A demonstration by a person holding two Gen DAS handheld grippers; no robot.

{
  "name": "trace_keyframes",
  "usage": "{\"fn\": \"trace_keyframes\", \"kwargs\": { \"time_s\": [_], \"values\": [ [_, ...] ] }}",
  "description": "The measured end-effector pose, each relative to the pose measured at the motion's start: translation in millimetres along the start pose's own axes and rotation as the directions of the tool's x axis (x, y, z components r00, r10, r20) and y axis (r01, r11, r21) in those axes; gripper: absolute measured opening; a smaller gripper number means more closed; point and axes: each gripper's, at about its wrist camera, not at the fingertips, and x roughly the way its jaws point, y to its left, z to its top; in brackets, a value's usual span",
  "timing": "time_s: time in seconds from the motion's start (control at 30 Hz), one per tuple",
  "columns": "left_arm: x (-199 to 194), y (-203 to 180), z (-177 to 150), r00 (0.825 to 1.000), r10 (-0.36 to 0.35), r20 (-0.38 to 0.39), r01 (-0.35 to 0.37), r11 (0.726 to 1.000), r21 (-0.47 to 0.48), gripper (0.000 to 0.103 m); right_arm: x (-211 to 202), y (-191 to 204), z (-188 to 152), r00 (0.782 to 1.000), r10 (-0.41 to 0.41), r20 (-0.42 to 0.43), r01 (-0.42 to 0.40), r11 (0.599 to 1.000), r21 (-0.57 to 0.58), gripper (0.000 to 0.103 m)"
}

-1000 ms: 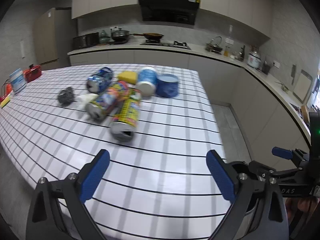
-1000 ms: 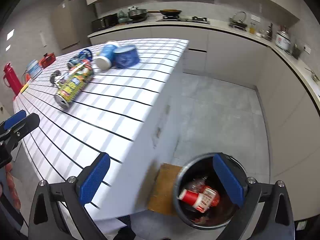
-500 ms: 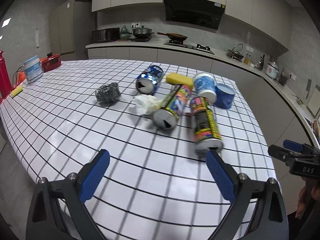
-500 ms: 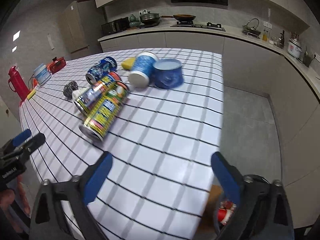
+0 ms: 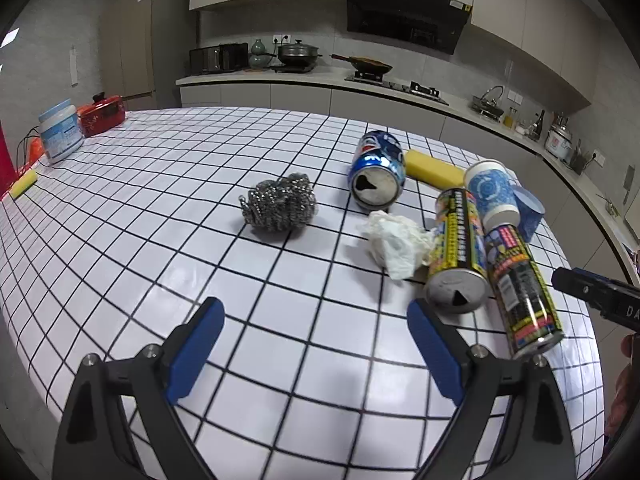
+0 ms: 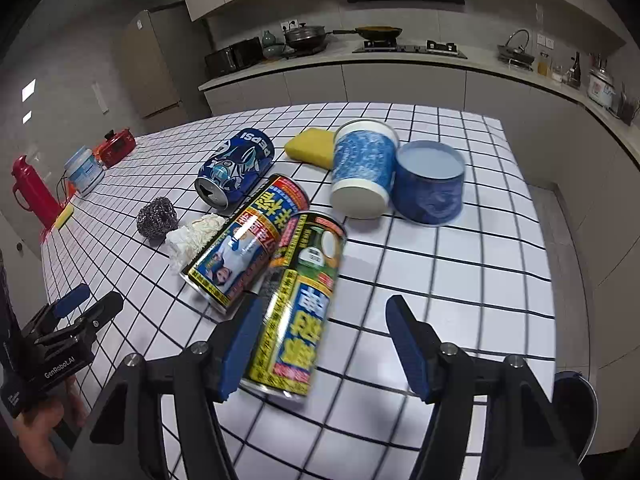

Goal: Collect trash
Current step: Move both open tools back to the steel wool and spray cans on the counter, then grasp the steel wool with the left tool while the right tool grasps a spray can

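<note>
Our white gridded table (image 6: 460,280) carries all the trash toward its right edge. Our right gripper (image 6: 320,344) has just been closing; its jaws straddle the near end of the yellow-green can (image 6: 296,308), the left pad right at the can, though we cannot tell if it presses, the right pad clear, so nothing is grasped. Our left gripper (image 5: 316,344), jaws narrowing a little but released, hangs over bare table near the front edge. The yellow-red can (image 6: 240,252) lies touching the first. Behind lie the patterned paper cup (image 6: 362,168) and blue tub (image 6: 430,182) by the far right corner, then the Pepsi can (image 6: 236,168), yellow sponge (image 6: 312,146), crumpled tissue (image 5: 396,242) and steel scourer (image 5: 280,202).
</note>
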Motion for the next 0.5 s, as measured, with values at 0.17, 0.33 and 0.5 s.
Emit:
{"fn": "trace_keyframes", "kwargs": {
  "time_s": [0.17,0.33,0.5],
  "values": [
    [19,13,10,1.0,-0.014,-0.018,0.014,1.0,0.001,0.093,31,16,8,0.998,-0.028,-0.055,0.028,1.0,-0.001,0.065],
    [40,24,19,0.999,-0.025,-0.039,0.026,1.0,0.012,0.093,48,16,15,0.994,-0.08,-0.076,0.081,0.997,0.01,0.055],
    [57,30,30,0.998,-0.039,-0.044,0.04,0.999,0.024,0.093,54,-1,24,0.988,-0.127,-0.084,0.132,0.99,0.055,0.056]
  ]
}}
